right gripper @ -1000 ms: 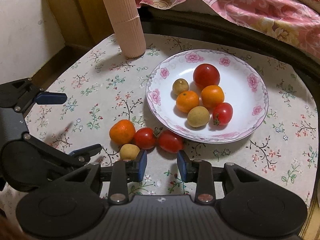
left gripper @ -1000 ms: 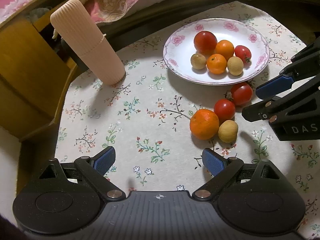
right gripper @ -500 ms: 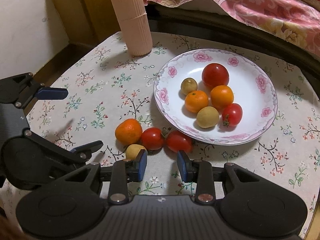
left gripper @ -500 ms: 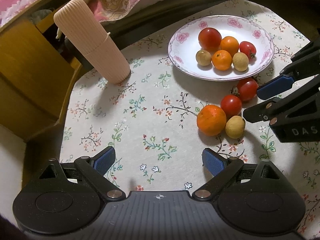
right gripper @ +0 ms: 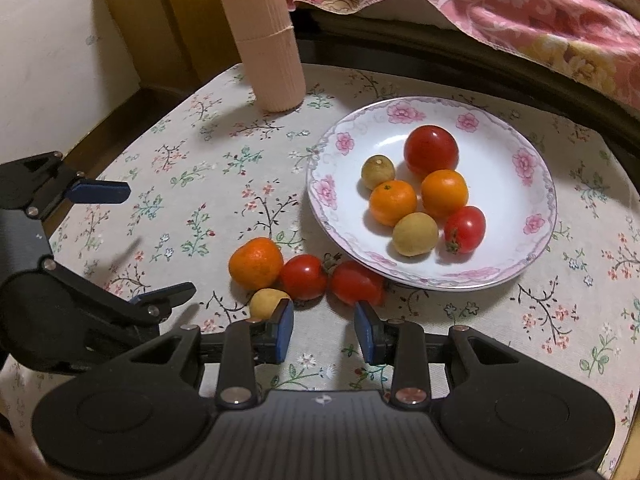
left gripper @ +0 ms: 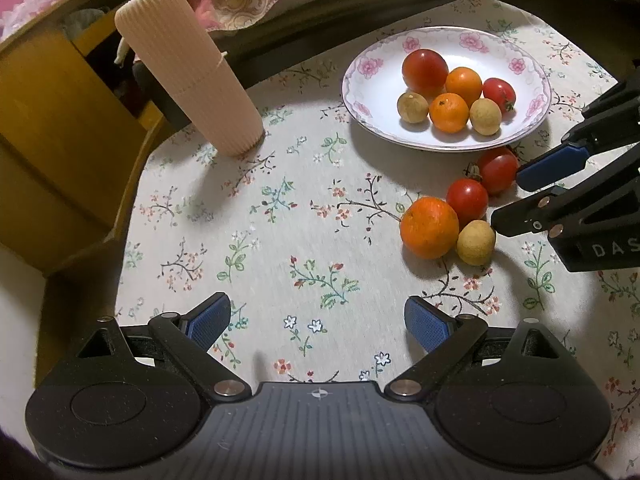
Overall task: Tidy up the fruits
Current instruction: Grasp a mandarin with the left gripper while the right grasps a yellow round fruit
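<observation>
A white plate with pink flowers [left gripper: 360, 92] [right gripper: 324, 192] holds two tomatoes, two oranges and two yellowish longans. Beside its near rim, on the tablecloth, lie an orange [left gripper: 429, 227] [right gripper: 256, 263], two small tomatoes [left gripper: 467, 202] [right gripper: 304, 277] [left gripper: 498, 170] [right gripper: 356, 283] and a longan [left gripper: 476, 242] [right gripper: 267, 302]. My right gripper [right gripper: 325, 328] [left gripper: 516, 196] hovers just short of these loose fruits, its jaws a narrow gap apart with nothing between them. Left of them, my left gripper [left gripper: 318, 320] [right gripper: 160, 240] stands wide open over bare cloth.
A tall pink ribbed container [left gripper: 188, 84] [right gripper: 264, 36] stands at the back left of the round table. A wooden cabinet [left gripper: 60, 120] is off the left edge. Pink floral bedding [right gripper: 520, 12] hangs behind the dark table rim.
</observation>
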{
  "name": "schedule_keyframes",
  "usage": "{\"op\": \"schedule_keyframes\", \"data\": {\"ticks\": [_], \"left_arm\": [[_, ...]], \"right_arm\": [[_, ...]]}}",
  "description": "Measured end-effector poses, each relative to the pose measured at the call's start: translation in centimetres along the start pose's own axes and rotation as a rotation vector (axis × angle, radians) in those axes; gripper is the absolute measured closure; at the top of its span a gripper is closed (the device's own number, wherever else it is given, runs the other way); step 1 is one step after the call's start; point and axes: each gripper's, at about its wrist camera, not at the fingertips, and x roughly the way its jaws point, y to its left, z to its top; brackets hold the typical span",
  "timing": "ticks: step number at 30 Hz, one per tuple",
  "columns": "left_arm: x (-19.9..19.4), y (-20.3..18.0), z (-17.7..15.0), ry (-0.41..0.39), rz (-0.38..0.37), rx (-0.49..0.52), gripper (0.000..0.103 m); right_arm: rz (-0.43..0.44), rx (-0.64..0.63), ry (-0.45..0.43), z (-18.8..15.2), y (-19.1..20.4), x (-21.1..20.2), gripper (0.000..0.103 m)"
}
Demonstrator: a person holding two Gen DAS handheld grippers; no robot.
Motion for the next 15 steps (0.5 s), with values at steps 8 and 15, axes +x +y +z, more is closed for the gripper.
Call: {"op": "schedule_keyframes", "data": {"ticks": [8, 15], "left_arm": [[-0.2, 0.3, -0.2, -0.008, -0.031, -0.013, 0.006], [-0.2, 0.6, -0.7, 0.0, -0.047, -0.025, 0.006]], "right_arm": [[0.062, -0.008, 0.018, 0.0, 0.0, -0.1, 0.067], [0.085, -0.051, 0.022, -0.2, 0.9, 0.3, 0.066]]}}
